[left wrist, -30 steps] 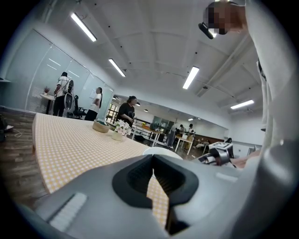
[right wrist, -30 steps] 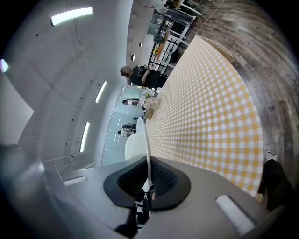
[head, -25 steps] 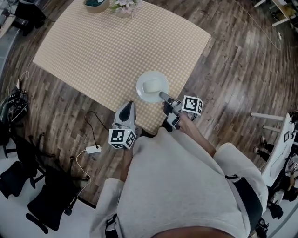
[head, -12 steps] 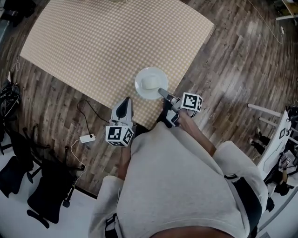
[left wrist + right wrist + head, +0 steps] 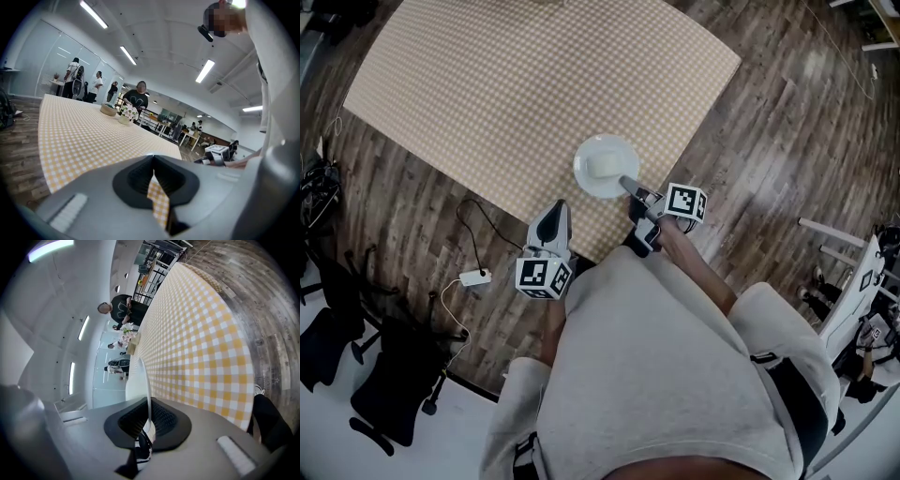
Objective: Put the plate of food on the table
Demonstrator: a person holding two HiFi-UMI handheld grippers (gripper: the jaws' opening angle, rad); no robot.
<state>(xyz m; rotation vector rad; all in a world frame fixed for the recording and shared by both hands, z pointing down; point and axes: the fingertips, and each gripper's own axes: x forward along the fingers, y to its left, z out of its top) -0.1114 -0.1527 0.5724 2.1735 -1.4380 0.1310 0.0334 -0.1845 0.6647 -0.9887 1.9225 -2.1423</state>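
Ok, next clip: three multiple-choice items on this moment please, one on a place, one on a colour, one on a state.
1. Where is the white round plate carrying the pale block of food?
A. over the near corner of the cloth-covered table
B. over the wooden floor
C. on the black chair
2. The table's cloth is:
A. plain blue
B. yellow-and-white checked
C. red striped
3. The right gripper is:
A. open, clear of the plate
B. shut on nothing
C. shut on the plate's rim
Answers: 1 A, the head view shows it there; 2 B, both gripper views show the checks; 3 C, the rim sits pinched between its jaws.
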